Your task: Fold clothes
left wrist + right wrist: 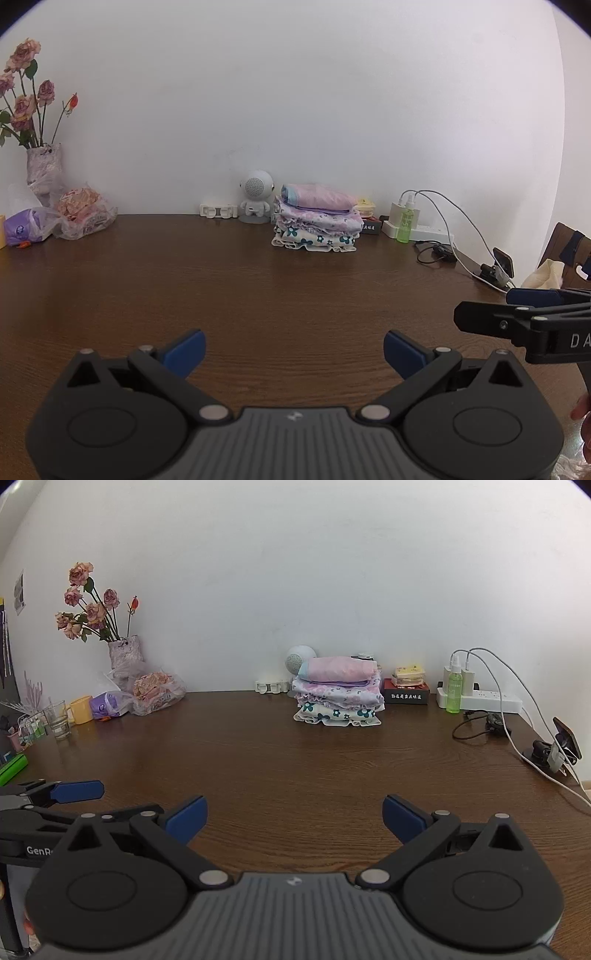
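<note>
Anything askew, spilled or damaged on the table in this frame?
Nothing stands out. The folded clothes stack sits tidy near the wall, the green spray bottle stands upright, and both the left gripper and right gripper are open and empty.

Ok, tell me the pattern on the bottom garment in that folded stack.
Cream with teal flowers, on the bottom garment, clearest in the right wrist view.

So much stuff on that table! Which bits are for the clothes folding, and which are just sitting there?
For the folding:
- stack of folded clothes
- left gripper, open
- right gripper, open
- table

Just lying about:
- vase of roses
- round speaker toy
- green spray bottle
- power strip
- yellow cup
</note>
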